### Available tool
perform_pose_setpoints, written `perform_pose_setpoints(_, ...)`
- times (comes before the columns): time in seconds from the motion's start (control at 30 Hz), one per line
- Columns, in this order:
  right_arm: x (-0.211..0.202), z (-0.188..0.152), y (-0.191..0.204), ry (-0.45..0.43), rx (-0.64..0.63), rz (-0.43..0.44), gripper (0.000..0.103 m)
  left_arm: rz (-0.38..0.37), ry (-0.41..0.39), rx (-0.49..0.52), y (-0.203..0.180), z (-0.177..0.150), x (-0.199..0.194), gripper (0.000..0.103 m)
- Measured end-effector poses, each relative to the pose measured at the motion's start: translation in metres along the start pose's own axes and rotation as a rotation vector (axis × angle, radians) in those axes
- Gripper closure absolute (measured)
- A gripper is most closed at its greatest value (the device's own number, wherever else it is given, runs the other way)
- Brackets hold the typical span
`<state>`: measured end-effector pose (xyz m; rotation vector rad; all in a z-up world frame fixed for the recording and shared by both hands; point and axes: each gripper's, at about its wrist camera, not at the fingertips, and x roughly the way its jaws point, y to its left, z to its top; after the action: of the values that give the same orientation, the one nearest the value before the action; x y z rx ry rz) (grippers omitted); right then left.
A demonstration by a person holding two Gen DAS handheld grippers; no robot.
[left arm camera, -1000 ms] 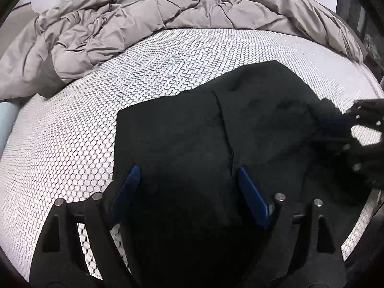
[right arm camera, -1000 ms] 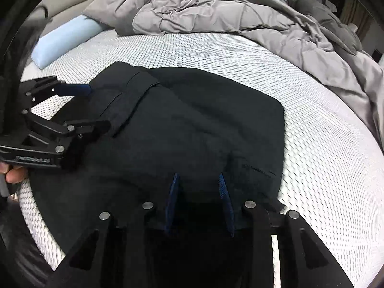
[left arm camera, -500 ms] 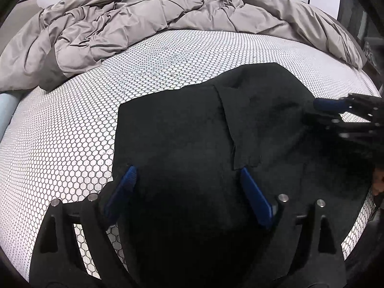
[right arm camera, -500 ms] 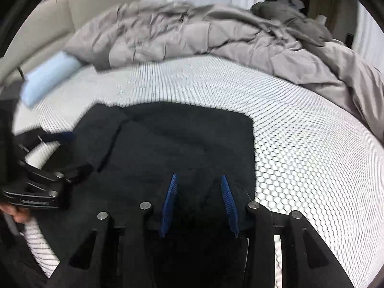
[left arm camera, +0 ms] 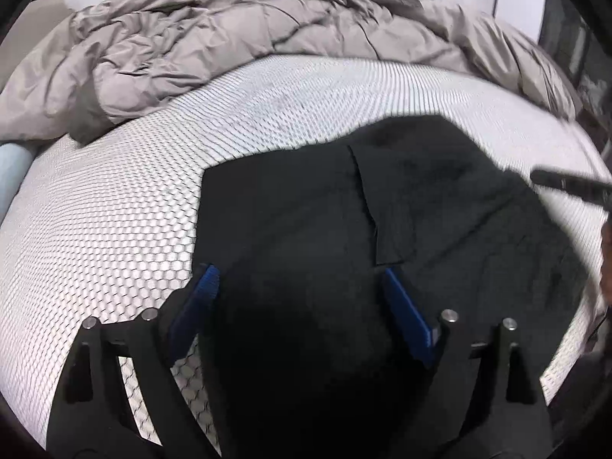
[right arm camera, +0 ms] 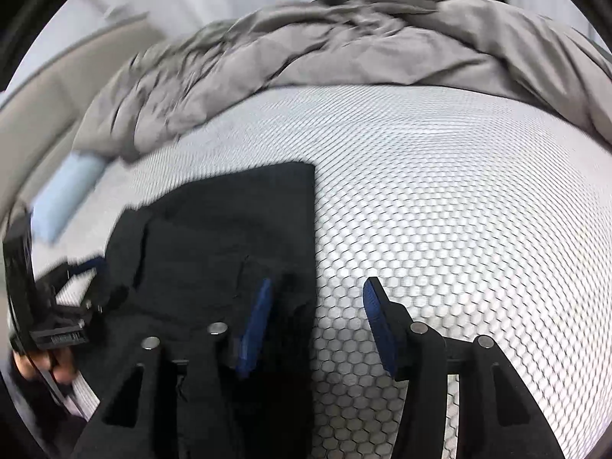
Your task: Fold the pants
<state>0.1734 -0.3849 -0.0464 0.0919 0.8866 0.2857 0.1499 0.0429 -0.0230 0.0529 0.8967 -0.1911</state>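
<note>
Left gripper [left arm camera: 298, 287] angled down, jaws spread wide. Right gripper [right arm camera: 317, 306] angled down, jaws opening, nothing pinched.

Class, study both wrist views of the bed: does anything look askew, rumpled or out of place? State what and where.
The grey quilted duvet lies bunched in a crumpled heap along the far side of the white honeycomb-patterned mattress. The black folded pants lie flat, though one overlapping layer's edge runs slightly crooked.

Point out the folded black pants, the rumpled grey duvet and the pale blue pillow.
folded black pants [left arm camera: 290, 206], left wrist view, flat upper layer.
rumpled grey duvet [right arm camera: 382, 49], right wrist view, creased middle.
pale blue pillow [right arm camera: 67, 195], right wrist view, blurred side.
</note>
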Motion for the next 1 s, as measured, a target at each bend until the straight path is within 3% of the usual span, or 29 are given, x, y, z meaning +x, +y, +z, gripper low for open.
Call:
perform_pose_setpoints(0.1, -0.009, -0.004, 0.006, 0.015, -0.002, 0.158, 0.052, -0.14, -0.063, -0.034, -0.004, -0.002, -0.025, 0.019)
perform_pose_setpoints(0.17, -0.013, -0.013, 0.019, 0.037, -0.057, 0.22, 0.052, -0.235, -0.07, 0.015, -0.02, -0.004, -0.031, 0.019)
perform_pose_setpoints(0.27, -0.015, -0.028, 0.035, 0.066, -0.139, 0.228, 0.052, -0.228, -0.038, 0.101, -0.044, -0.008, -0.021, 0.019)
perform_pose_setpoints(0.37, -0.012, -0.035, 0.034, 0.107, -0.115, 0.294, 0.052, -0.249, 0.016, 0.057, -0.058, -0.011, -0.004, 0.019)
perform_pose_setpoints(0.43, -0.007, -0.037, 0.03, 0.115, -0.075, 0.321, 0.052, -0.274, -0.003, 0.06, -0.072, -0.013, -0.003, 0.019)
perform_pose_setpoints(0.47, -0.005, -0.037, 0.028, 0.116, -0.05, 0.334, 0.055, -0.287, -0.001, 0.07, -0.078, -0.014, -0.003, 0.019)
perform_pose_setpoints(0.53, -0.007, -0.035, 0.026, 0.09, -0.034, 0.322, 0.088, -0.297, -0.009, 0.084, -0.092, -0.018, -0.005, 0.019)
perform_pose_setpoints(0.6, -0.017, -0.033, 0.027, 0.061, -0.039, 0.343, 0.097, -0.332, -0.014, 0.104, -0.103, -0.02, -0.008, 0.018)
perform_pose_setpoints(0.67, -0.03, -0.034, 0.029, 0.037, -0.053, 0.372, 0.097, -0.354, -0.01, 0.111, -0.113, -0.023, -0.009, 0.016)
perform_pose_setpoints(0.73, -0.032, -0.041, 0.028, 0.052, -0.076, 0.33, 0.097, -0.315, -0.003, 0.154, -0.126, -0.03, -0.007, 0.015)
perform_pose_setpoints(0.8, -0.013, -0.05, 0.027, 0.115, -0.125, 0.181, 0.091, -0.246, 0.008, 0.215, -0.139, -0.038, 0.0, 0.015)
perform_pose_setpoints(0.87, -0.009, -0.052, 0.026, 0.125, -0.123, 0.164, 0.089, -0.223, -0.011, 0.231, -0.143, -0.04, -0.002, 0.015)
perform_pose_setpoints(0.9, -0.016, -0.051, 0.028, 0.098, -0.139, 0.162, 0.081, -0.232, -0.011, 0.22, -0.14, -0.04, -0.006, 0.015)
perform_pose_setpoints(0.97, -0.031, -0.049, 0.029, 0.03, -0.146, 0.145, 0.052, -0.237, -0.031, 0.168, -0.123, -0.037, -0.017, 0.015)
perform_pose_setpoints(1.0, -0.038, -0.047, 0.025, -0.013, -0.12, 0.128, 0.032, -0.225, -0.043, 0.144, -0.113, -0.036, -0.022, 0.015)
